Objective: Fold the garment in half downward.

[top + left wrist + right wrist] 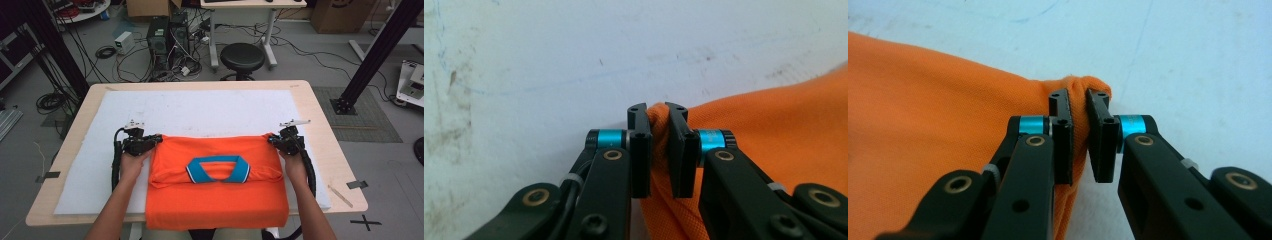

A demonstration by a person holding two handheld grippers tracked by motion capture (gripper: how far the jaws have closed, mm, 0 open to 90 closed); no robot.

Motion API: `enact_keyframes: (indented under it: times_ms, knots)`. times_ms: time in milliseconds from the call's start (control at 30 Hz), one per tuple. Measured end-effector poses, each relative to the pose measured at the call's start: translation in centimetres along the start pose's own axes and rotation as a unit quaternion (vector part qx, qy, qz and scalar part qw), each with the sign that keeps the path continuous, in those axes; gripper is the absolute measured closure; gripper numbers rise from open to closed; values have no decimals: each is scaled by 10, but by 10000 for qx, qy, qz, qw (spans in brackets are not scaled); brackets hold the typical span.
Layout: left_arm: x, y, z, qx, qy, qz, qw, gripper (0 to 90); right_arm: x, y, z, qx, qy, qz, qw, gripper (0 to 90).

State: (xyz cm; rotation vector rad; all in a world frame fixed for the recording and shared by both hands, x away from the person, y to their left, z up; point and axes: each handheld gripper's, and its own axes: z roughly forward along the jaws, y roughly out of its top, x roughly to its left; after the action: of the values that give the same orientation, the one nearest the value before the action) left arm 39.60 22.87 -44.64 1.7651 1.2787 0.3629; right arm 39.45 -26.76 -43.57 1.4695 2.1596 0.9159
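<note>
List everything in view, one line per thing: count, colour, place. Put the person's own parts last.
orange polo shirt with blue collar: 1, orange, folded on the white mat at the near table edge, hanging slightly over it
white mat: 1, white and scuffed, covering most of the tabletop
light wooden table: 1, pale wood, centre of the high view
round black stool: 1, black, on the floor beyond the table
computer tower: 1, black, on the floor beyond the table among cables
cardboard box: 1, brown, far floor
left gripper: 1, black, jaws clamped on the shirt's far left corner
right gripper: 1, black, jaws clamped on the far right corner
forearms: 2, entering from the bottom edge
</note>
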Motion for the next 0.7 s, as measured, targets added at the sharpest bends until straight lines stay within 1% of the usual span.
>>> enact_keyframes:
  times_ms: [33, 67, 133, 200, 267, 300, 333, 367, 400, 500, 533, 567, 600, 633, 700]
  knots:
    - [0, 3, 1, -84, -9, 9, 10000, 815, -1, 2, 1, -19, -11, 39, 10000, 829]
    - [1, 7, 2, -83, -15, 9, 10000, 815, -2, 4, 1, -22, -36, 61, 10000, 829]
    - [1, 15, 6, -77, 2, 6, 10000, 814, -5, 9, 2, -82, -74, 16, 9999, 829]
    - [2, 21, 8, -185, -18, 0, 9998, 814, -7, 16, 3, -125, -139, 38, 9998, 829]
    - [4, 28, 12, -164, -29, -25, 9999, 814, -10, 24, 5, -165, -200, 24, 9997, 829]
    - [5, 30, 13, -248, -34, -23, 9997, 814, -11, 28, 6, -178, -218, 49, 9996, 828]
    - [6, 31, 15, -358, -39, -78, 9993, 814, -12, 32, 7, -210, -231, 58, 9995, 828]
    - [8, 33, 16, -361, -57, -131, 9992, 814, -12, 36, 7, -247, -283, 71, 9993, 828]
    - [10, 34, 19, -291, -61, -174, 9994, 814, -13, 39, 8, -273, -303, 71, 9991, 828]
    - [11, 41, 23, -303, -52, -145, 9994, 814, -15, 48, 11, -299, -350, 88, 9989, 828]
    - [10, 44, 24, -318, -47, -91, 9994, 814, -15, 51, 13, -318, -417, 64, 9986, 828]
    - [10, 46, 25, -410, -60, -53, 9991, 814, -15, 52, 15, -332, -436, 62, 9985, 828]
    - [12, 48, 26, -411, -66, -75, 9991, 814, -16, 54, 16, -310, -466, 82, 9984, 828]
    - [13, 50, 28, -353, -64, -106, 9993, 813, -16, 55, 17, -330, -493, 99, 9982, 828]
    - [14, 55, 31, -361, -71, -78, 9993, 813, -18, 57, 19, -375, -527, 184, 9977, 828]
